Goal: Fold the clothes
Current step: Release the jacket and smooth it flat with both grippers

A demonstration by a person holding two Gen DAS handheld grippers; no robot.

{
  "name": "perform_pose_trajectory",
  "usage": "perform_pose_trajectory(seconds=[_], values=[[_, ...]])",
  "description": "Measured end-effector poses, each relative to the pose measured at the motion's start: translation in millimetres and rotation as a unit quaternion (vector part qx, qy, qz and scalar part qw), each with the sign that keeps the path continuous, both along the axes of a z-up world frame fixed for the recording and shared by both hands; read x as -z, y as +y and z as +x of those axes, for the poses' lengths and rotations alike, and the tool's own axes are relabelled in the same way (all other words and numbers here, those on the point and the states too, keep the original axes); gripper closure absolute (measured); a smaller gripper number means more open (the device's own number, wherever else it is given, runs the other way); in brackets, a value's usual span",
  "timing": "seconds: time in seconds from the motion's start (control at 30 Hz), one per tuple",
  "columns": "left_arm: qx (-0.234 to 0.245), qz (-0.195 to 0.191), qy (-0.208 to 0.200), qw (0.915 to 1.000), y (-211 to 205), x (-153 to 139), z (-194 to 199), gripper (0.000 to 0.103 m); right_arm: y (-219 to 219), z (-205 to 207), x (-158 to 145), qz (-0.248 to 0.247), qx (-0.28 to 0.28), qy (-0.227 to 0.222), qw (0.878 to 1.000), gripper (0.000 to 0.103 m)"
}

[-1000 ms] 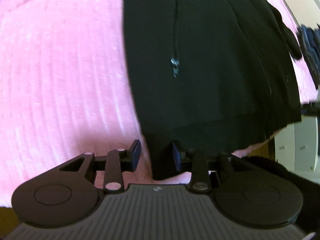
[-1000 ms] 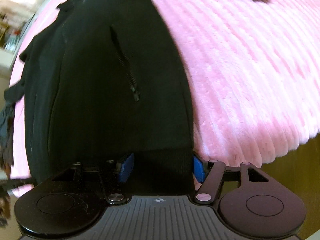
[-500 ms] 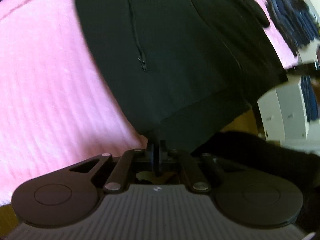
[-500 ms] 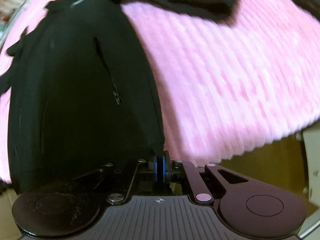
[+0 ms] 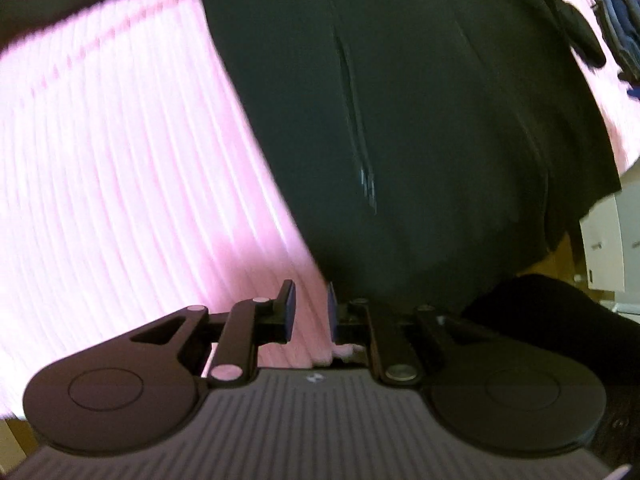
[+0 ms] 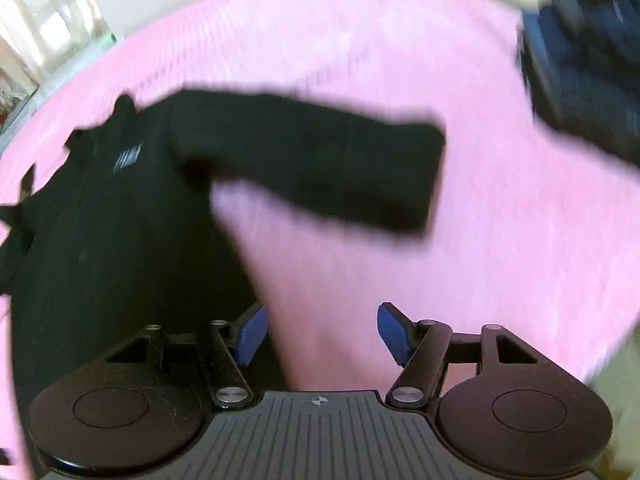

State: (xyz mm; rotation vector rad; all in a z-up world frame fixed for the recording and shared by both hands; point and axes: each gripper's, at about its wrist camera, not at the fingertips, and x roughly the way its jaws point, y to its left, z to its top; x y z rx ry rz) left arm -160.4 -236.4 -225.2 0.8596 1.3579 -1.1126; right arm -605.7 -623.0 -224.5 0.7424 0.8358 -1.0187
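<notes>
Left gripper point(image 5: 310, 312): jaws opening, a narrow gap between the pads, nothing but the pink blanket point(image 5: 120, 184) showing in the gap; the hem of the black jacket point(image 5: 420, 120) lies just to the right of the pads, not pinched. Right gripper point(image 6: 318, 334): jaws opening and spread wide, empty, over bare blanket, with the jacket's right edge just to the left of its left pad.

The jacket lies flat on the blanket, hem nearest the grippers and collar at the far end. A zipped pocket point(image 5: 356, 136) runs up the front panel. One sleeve point(image 6: 320, 160) sticks out to the right across the blanket, away from the body. A pile of dark blue clothes point(image 6: 584, 64) sits at the far right, well apart from the jacket; a white cabinet point(image 5: 608, 240) stands beyond the blanket's right edge.

Judged step: the jacket is spread out, and the sleeve appears next in line to be folded inward. To do this well, the right gripper should take the sleeve near its cuff, pinching both layers squarely, lift only enough to clear the blanket, and lay it across the chest so its edge runs parallel to the jacket's side. The left gripper can press the body down near the shoulder so the panel does not drag or wrinkle. The right view is blurred; cuff detail cannot be told.
</notes>
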Motion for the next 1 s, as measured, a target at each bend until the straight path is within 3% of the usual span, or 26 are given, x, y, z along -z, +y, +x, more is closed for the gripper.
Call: perform_pose_trajectory(seconds=[0.07, 0.13, 0.27, 0.33, 0.4, 0.53, 0.67, 0.8, 0.87, 0.93, 1.0], values=[[0.007, -0.007, -0.013, 0.9999, -20, -8, 0, 0.092, -34, 22, 10, -0.024, -0.012, 0.023, 0.999, 0.038], [0.006, -0.013, -0.025, 0.9996, -41, -16, -3, 0.091, -58, 43, 28, -0.041, -0.032, 0.077, 0.996, 0.038], [0.009, -0.025, -0.038, 0.9989, -87, -29, -16, 0.088, -80, 72, 74, -0.061, -0.141, 0.22, 0.963, 0.038], [0.019, -0.032, -0.039, 0.9986, -110, -34, -25, 0.086, -86, 69, 78, -0.064, -0.168, 0.219, 0.959, 0.039], [0.038, -0.037, -0.036, 0.9979, -133, -37, -34, 0.084, -93, 55, 67, -0.068, -0.161, 0.191, 0.966, 0.102], [0.081, -0.048, -0.034, 0.995, -171, -45, -53, 0.084, -98, -4, 28, -0.118, -0.037, 0.115, 0.986, 0.103], [0.114, -0.06, -0.031, 0.9912, -182, -44, -101, 0.084, -109, -88, 5, -0.147, 0.097, 0.084, 0.981, 0.103], [0.147, -0.069, -0.022, 0.9864, -197, -38, -119, 0.083, -107, -146, 19, -0.115, 0.208, 0.075, 0.968, 0.103], [0.162, -0.072, -0.017, 0.984, -220, -22, -130, 0.082, -99, -171, 30, -0.077, 0.279, 0.049, 0.956, 0.103], [0.174, -0.078, -0.013, 0.9815, -228, -24, -138, 0.078, -95, -183, 41, -0.032, 0.315, 0.034, 0.948, 0.103], [0.185, -0.084, -0.01, 0.979, -238, -25, -145, 0.078, -80, -186, 41, -0.01, 0.318, 0.013, 0.948, 0.091]])
